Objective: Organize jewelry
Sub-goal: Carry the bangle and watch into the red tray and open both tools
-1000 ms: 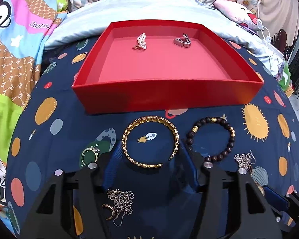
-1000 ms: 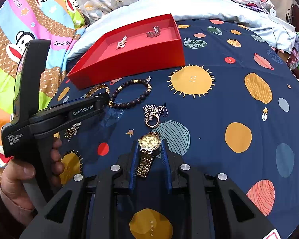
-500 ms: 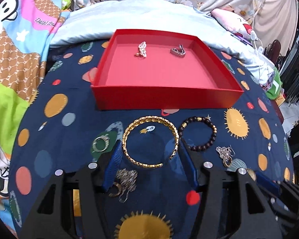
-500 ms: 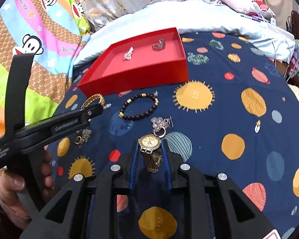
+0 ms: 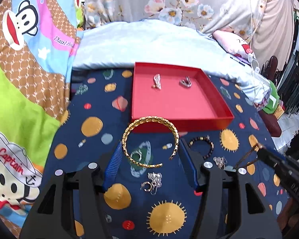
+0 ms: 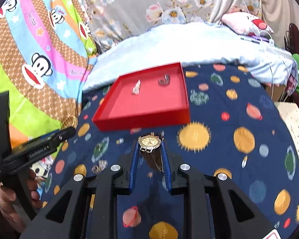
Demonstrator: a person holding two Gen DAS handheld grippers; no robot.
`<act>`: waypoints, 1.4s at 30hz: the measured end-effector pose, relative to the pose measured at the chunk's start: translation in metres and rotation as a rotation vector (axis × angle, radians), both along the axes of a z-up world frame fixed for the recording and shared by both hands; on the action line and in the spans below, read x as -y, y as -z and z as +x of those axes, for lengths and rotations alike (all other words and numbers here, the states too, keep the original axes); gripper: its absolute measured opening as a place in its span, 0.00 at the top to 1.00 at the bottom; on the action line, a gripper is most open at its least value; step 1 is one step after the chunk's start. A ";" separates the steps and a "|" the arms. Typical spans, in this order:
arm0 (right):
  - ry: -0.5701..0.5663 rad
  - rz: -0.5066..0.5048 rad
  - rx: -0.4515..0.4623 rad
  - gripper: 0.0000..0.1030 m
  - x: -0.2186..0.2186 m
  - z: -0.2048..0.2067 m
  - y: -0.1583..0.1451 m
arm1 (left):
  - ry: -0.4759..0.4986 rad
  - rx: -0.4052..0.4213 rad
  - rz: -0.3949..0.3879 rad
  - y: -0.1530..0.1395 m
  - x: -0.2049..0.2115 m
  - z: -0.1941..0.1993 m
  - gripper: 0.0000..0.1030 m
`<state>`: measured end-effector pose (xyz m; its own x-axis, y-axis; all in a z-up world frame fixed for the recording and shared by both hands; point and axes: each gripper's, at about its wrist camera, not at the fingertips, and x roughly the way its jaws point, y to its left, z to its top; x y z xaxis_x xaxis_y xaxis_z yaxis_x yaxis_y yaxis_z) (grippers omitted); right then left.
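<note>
Beneath both of your tools spreads the navy planet-print bedspread (image 5: 101, 107), with the pale blue quilt (image 5: 149, 39) bunched beyond it. Straight ahead of your left hand-held gripper (image 5: 150, 151) sits the shallow red cardboard tray (image 5: 181, 122), its near wall just past the fingertips; two small silvery pieces (image 5: 157, 81) lie at its far end. That left hand-held gripper is clamped on the open gold chain-link bangle (image 5: 149, 141), raised off the bedspread so its far arc overlaps the tray's near wall. Below the bangle lie a small silver ring (image 5: 136, 156) and a silvery flower-chain earring (image 5: 152, 181); to the right of the fingers rest a dark beaded bracelet (image 5: 202, 145) and another silvery earring (image 5: 220, 162).

Your right hand-held gripper (image 6: 149, 153) is pinched narrow on the gold-faced metal wristwatch (image 6: 149, 142), held off the bedspread, with the tray ahead and slightly left. The left tool's black body crosses that view at far left.
</note>
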<state>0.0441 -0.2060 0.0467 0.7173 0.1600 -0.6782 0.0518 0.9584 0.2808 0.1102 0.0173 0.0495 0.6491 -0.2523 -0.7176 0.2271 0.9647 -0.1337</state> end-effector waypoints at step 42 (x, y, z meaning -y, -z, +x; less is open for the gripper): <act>0.005 -0.082 -0.032 0.75 0.025 0.213 0.043 | 0.012 -0.063 0.037 0.059 0.076 0.184 0.37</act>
